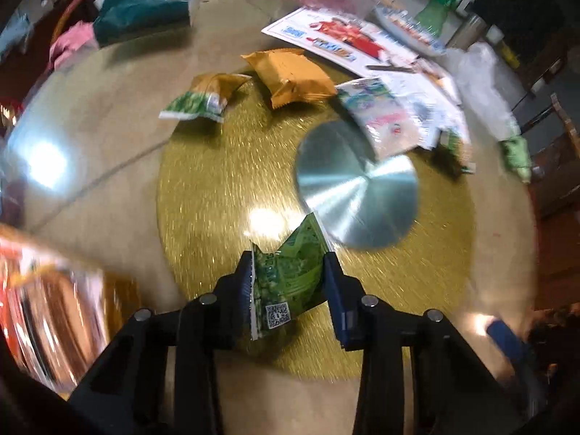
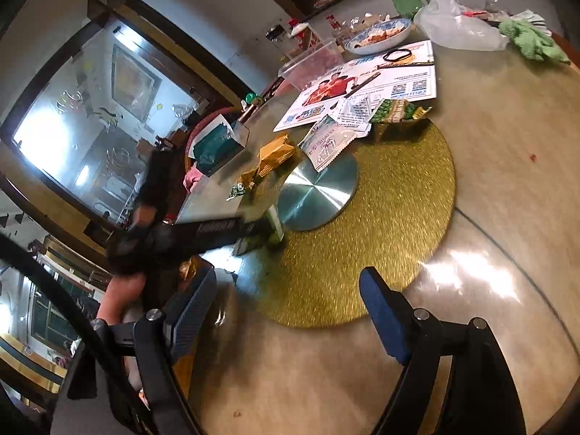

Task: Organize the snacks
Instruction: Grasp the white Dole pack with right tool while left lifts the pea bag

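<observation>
Green packet (image 1: 290, 272) sat pinched in the left gripper (image 1: 289, 282).
Right gripper (image 2: 286, 311) hung spread wide above the gold mat (image 2: 398, 217).

We are seeing a brushed metal disc (image 1: 357, 185) gleaming on a rough, glittery gold mat (image 1: 224, 166). Beside the disc, glossy plastic snack packets (image 1: 290, 74) are shining. Beyond the disc, a paper flyer (image 2: 366, 83) is looking smooth and a green cloth (image 2: 531, 38) fuzzy.
</observation>
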Tool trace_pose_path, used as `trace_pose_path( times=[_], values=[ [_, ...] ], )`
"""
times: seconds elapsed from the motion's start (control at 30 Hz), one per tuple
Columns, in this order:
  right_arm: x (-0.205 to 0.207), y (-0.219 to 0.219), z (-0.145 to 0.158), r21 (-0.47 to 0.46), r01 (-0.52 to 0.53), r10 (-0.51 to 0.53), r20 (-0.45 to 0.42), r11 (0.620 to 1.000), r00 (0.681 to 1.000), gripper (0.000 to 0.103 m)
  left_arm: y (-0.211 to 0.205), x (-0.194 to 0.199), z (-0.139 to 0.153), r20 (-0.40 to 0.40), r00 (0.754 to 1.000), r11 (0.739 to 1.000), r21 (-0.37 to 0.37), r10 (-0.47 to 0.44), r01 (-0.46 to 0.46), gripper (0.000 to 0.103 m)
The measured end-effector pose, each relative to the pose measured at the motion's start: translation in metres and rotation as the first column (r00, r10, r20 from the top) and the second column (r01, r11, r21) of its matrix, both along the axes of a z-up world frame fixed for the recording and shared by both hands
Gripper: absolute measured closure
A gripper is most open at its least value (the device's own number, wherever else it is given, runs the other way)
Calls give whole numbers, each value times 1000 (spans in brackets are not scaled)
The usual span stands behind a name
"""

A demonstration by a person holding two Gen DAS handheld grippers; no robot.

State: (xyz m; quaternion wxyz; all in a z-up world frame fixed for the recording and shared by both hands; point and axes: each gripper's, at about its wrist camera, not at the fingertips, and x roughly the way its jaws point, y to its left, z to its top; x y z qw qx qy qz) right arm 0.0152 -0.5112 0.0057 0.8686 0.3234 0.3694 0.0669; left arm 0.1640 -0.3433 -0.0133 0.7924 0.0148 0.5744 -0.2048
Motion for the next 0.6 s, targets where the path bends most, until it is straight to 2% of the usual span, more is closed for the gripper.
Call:
trace_pose_path(
  times=[0.13,0.3,0.4,0.6],
  values=[
    [29,0,0,-47,-38,37,-36,998,999,21,43,-41,22,-4,999,992,-110,53,-53,64],
    [70,-2,6,-132,-91,83,-62,987,995,21,96,-108,50,21,997,968,-241,78,-71,64],
    [95,-9,3,-184,-81,64,-99,979,993,21,114,-133,68,52,996,956,-289,73,-55,64],
    [159,-15,-13,-256,-107,64,-172,961,983,21,144,-149,85,100,992,947,-319,74,-38,64]
  ],
)
